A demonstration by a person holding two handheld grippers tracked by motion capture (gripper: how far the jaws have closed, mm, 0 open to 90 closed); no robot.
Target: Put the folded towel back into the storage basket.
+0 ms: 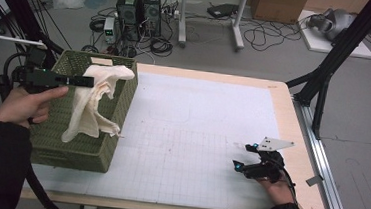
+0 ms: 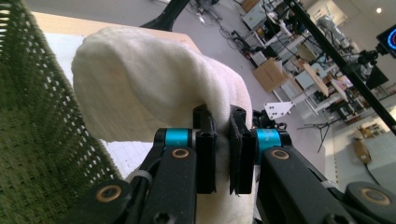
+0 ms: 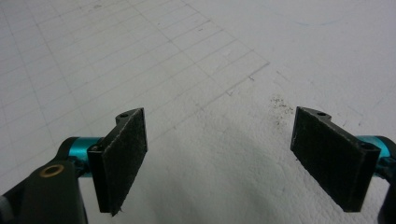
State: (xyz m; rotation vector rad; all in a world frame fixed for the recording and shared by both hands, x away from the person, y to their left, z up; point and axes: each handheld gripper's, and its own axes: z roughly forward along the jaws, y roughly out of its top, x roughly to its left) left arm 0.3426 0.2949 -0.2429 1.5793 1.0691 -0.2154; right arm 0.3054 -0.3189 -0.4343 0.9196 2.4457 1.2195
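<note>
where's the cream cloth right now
In the high view the cream cloth hangs at the left, pinched by the left tongs over the green basket's right rim.

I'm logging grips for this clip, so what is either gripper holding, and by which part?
The left gripper pinches a cream knitted cloth by a fold near its upper end, above the green woven basket. The right gripper is open and holds nothing.

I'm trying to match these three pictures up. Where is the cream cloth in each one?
High view: the cream cloth hangs over the green basket at left.
Left gripper view: it fills the centre, pinched between the fingers.
Right gripper view: not in it.
Shared landmark: the green basket.
</note>
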